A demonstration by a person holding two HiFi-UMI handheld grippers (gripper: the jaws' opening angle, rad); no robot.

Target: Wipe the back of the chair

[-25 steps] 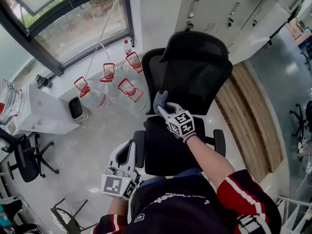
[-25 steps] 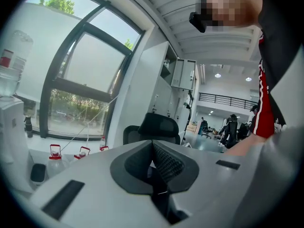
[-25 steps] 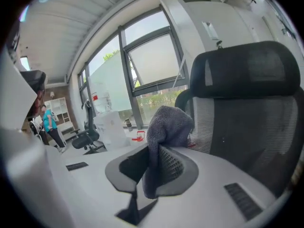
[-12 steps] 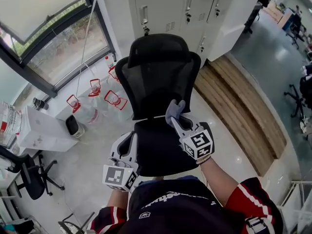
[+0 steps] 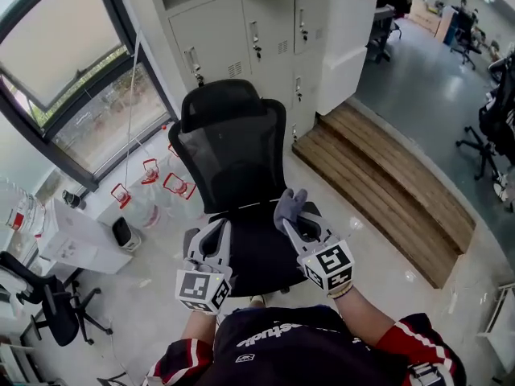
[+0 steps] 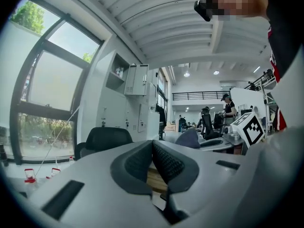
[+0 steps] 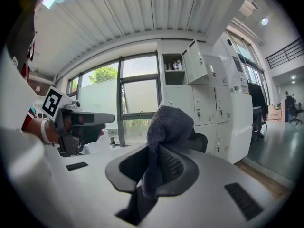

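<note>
The black mesh-backed office chair (image 5: 233, 147) stands in front of me, facing me, with its seat (image 5: 253, 256) below both grippers. My right gripper (image 5: 294, 218) is shut on a grey cloth (image 5: 288, 206) and hovers over the seat, short of the backrest. In the right gripper view the cloth (image 7: 168, 125) bunches above the jaws of that gripper (image 7: 154, 158) and hides most of the chair (image 7: 200, 141). My left gripper (image 5: 208, 232) is shut with nothing in it, at the seat's left edge. From the left gripper view, the chair (image 6: 102, 137) lies beyond the left gripper (image 6: 153, 150).
Grey lockers (image 5: 265, 30) stand behind the chair. A wooden platform (image 5: 386, 183) runs along the right. Several water bottles with red handles (image 5: 161, 179) sit by the window (image 5: 64, 71). A white box (image 5: 80, 236) and another chair (image 5: 48, 304) are at the left.
The right gripper with the cloth has come off the backrest's left edge and back over the seat. The chair now sits farther away and more of the room shows.
</note>
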